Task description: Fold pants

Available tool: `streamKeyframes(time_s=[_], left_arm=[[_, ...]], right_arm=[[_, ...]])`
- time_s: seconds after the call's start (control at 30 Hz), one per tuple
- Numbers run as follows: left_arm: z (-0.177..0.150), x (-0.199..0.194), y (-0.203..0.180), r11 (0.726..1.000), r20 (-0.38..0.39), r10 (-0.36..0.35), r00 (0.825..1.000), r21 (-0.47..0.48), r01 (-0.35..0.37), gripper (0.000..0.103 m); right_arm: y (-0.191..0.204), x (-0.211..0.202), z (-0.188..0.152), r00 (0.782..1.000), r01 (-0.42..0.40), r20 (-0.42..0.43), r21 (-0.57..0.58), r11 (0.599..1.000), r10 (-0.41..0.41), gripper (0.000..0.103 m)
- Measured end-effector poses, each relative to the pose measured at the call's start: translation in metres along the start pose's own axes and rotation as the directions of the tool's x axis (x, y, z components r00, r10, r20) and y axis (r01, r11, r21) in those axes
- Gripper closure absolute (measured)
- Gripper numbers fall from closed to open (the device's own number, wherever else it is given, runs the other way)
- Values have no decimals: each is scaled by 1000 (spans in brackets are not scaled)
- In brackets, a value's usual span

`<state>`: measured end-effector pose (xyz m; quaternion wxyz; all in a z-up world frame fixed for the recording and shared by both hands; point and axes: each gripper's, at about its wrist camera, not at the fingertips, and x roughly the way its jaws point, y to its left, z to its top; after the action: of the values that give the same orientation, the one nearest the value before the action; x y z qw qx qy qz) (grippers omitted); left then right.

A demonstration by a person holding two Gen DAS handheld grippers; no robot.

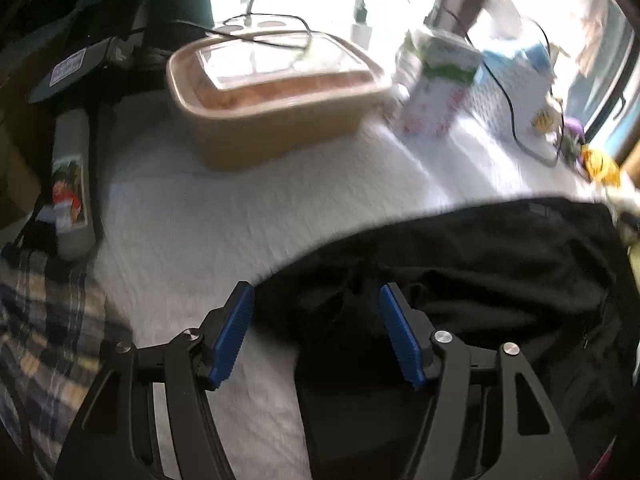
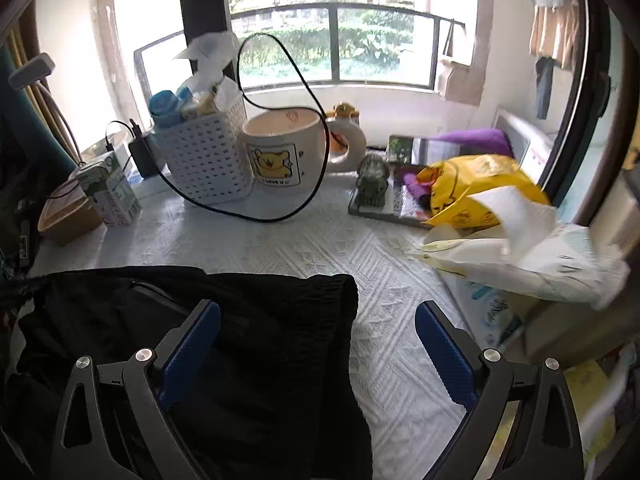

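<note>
Pants (image 2: 248, 320) lie bunched on the bench (image 2: 320, 240) — I judge I'm between folds: left gripper (image 1: 316, 332) and right gripper (image 2: 318, 344) both spread, gripping nothing, cloth between left fingers, its edge between right — next, pinch both and fold over.

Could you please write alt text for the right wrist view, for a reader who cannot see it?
The open right gripper hovers over black pants lying on a white textured tablecloth. Behind stand a white basket, a bear mug and a yellow bag before a window.
</note>
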<state>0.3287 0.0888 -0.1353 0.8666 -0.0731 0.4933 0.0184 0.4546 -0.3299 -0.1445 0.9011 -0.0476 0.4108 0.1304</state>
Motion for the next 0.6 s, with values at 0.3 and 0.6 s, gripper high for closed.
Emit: streamKeyframes(time_s=[0.3, 0.6], left_arm=[[-11, -40, 11, 1000, 44, -16, 999, -17, 16, 38], [22, 7, 17, 1000, -48, -5, 999, -14, 4, 38]], right_arm=[[6, 18, 2, 999, -17, -50, -66, 998, 13, 16], [-4, 26, 19, 995, -67, -72, -76, 995, 62, 16]])
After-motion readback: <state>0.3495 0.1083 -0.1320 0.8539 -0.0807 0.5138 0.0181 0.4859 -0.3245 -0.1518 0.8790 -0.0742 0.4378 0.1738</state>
